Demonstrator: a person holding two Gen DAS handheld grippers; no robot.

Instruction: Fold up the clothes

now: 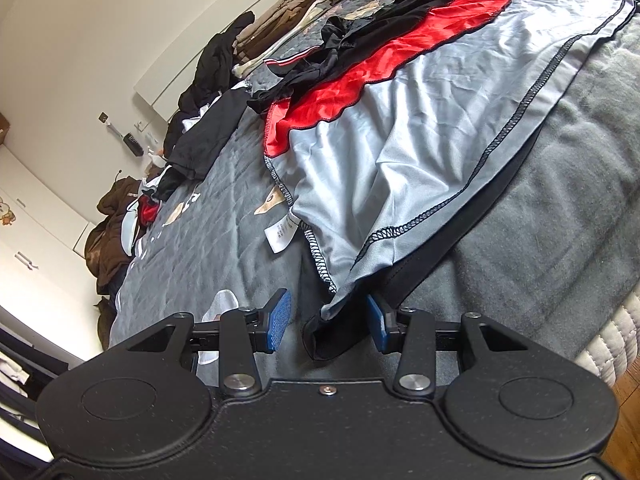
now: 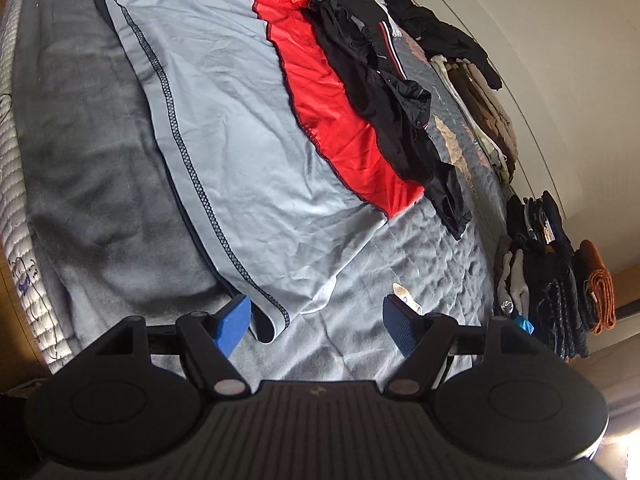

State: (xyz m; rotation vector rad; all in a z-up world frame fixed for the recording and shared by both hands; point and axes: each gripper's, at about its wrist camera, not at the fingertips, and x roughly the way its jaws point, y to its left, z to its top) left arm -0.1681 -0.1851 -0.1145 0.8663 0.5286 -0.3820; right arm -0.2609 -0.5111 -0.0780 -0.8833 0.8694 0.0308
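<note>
A grey sports shirt point(image 1: 400, 152) with a red panel point(image 1: 360, 80), black parts and black overlock seams lies spread on the grey blanket point(image 1: 208, 216). My left gripper point(image 1: 328, 326) is open at the shirt's near corner point(image 1: 340, 304). That grey and black corner lies between the blue pads point(image 1: 278, 326), and a gap shows beside the left pad. In the right wrist view the same shirt point(image 2: 240, 140) runs away from me. My right gripper point(image 2: 316, 326) is open wide, and the shirt's other hem corner point(image 2: 272, 320) lies just inside its left pad point(image 2: 234, 324).
Loose black and brown clothes point(image 1: 208, 80) are heaped along the bed's far side. Folded stacks point(image 2: 548, 280) stand at the right beyond the bed. The white quilted mattress edge point(image 1: 608, 344) and wooden floor point(image 1: 628, 408) lie right of the left gripper. A black garment point(image 2: 400, 112) overlaps the red panel.
</note>
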